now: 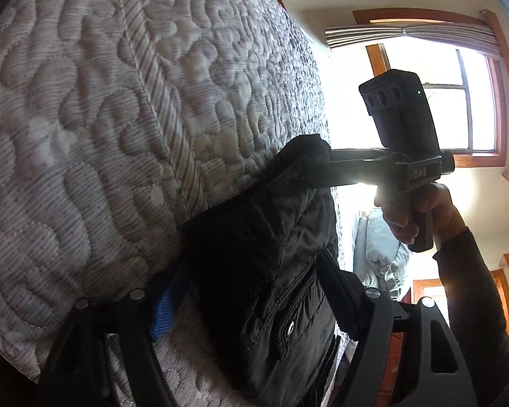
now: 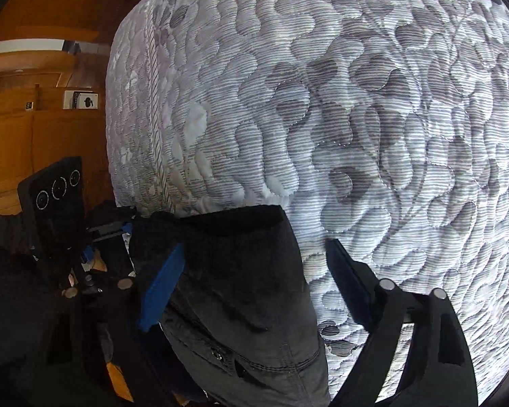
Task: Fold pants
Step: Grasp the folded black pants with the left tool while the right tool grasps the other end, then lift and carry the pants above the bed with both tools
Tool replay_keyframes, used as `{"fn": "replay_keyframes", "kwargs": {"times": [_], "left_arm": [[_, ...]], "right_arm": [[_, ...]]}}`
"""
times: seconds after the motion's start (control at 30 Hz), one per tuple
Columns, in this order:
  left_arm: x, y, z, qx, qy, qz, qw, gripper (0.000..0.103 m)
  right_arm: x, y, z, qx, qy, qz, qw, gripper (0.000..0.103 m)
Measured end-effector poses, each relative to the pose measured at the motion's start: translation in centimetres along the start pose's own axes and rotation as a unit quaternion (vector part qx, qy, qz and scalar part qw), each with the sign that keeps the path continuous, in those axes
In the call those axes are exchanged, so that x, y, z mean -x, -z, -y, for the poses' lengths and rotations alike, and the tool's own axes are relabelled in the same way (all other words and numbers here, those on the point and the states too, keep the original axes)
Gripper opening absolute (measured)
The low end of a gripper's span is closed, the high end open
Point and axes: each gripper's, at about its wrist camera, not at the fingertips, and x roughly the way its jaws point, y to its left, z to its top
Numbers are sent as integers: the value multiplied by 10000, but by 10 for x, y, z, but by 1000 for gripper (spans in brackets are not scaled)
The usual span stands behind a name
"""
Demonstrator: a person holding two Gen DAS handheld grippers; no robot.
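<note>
Pants (image 1: 268,271), dark and bunched, fill the lower centre of the left wrist view, lying on the quilted mattress (image 1: 101,118) near its edge; the left tool (image 1: 244,308) stands wide open around the fabric, one blue pad at lower left, the other finger at lower right; whether it grips I cannot tell; beyond, at centre right, the right tool (image 1: 317,166) points leftward into the cloth, a hand (image 1: 414,210) wrapped round its handle, forearm rising from the lower right; in its own view the right tool (image 2: 258,268) is spread wide, left pad against the pants (image 2: 241,278); a window (image 1: 424,101) glows behind.
</note>
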Motion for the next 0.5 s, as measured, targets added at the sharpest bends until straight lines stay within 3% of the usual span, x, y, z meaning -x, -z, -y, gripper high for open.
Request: {"fn": "replay_keyframes", "kwargs": {"times": [0.07, 0.23, 0.5], "left_arm": [[2, 0, 2, -2, -71, -19, 10000, 60], [9, 0, -1, 46, -166, 1, 9999, 43], [15, 2, 14, -327, -246, 91, 9991, 35]], "right_arm": [[0, -1, -1, -1, -69, -57, 10000, 57], [3, -2, -7, -7, 49, -39, 10000, 38], [25, 12, -16, 77, 257, 134, 9996, 29]]}}
